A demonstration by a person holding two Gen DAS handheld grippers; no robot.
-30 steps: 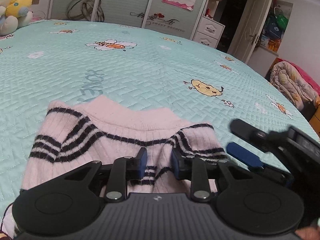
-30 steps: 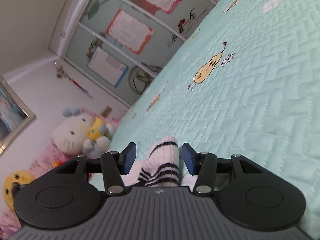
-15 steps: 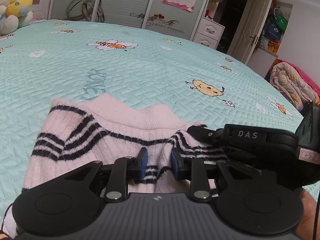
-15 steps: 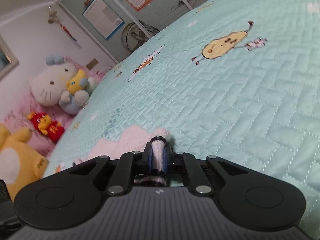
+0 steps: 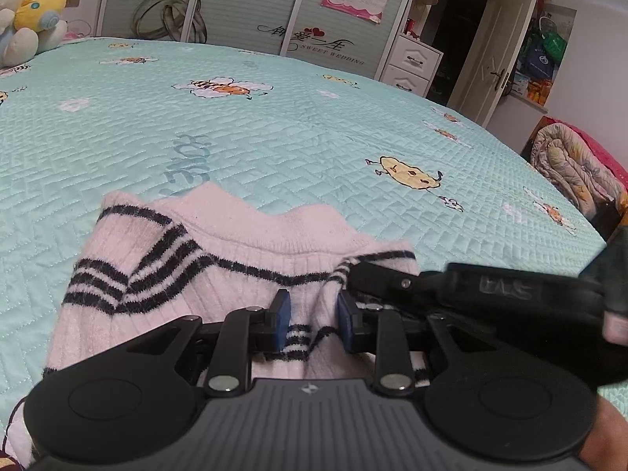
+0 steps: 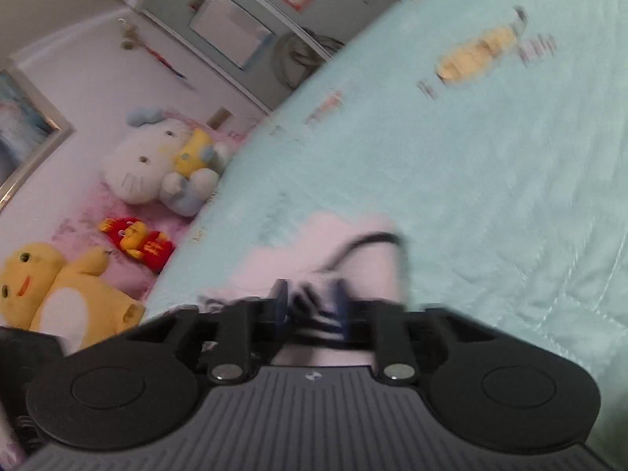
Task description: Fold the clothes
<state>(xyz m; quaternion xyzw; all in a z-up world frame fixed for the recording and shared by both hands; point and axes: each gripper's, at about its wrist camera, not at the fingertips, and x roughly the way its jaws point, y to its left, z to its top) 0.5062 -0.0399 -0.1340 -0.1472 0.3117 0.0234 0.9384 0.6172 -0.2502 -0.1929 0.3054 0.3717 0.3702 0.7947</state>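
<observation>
**One sweater, two grippers on its near edge**

We count one garment: a pink knit sweater (image 5: 219,271) with black stripes, lying bunched on the mint quilted bedspread (image 5: 314,129) near the bed's front edge, closer to the front left corner than to the right side. Its plain ribbed hem faces the far side of the bed.

We carry two tools. Our left gripper (image 5: 312,320) sits low over the sweater's near edge; its two blue pads stand narrow with a fold of striped knit between them, and the cloth fills the gap, so we read it as gripping that fold. Our right gripper (image 6: 312,306) comes in from the right in the left wrist view, its black fingers lying on the sweater's right striped corner. Its own view is motion-blurred. The jaws have just been closing, and a striped bunch of the same sweater is pinched between the pads.

On the bedspread we count four bee or cookie cartoon prints clearly, others too small to sort.

Beyond the left side of the bed, three plush toys: one white cat plush (image 6: 157,165) holding a yellow figure, one small red and yellow bear (image 6: 135,241), one large yellow bear (image 6: 59,294).

Past the far edge, a wardrobe (image 5: 251,4) carries three posters. One door (image 5: 496,55) stands open at right. A rolled quilt (image 5: 573,168) lies beyond the bed's right edge.
</observation>
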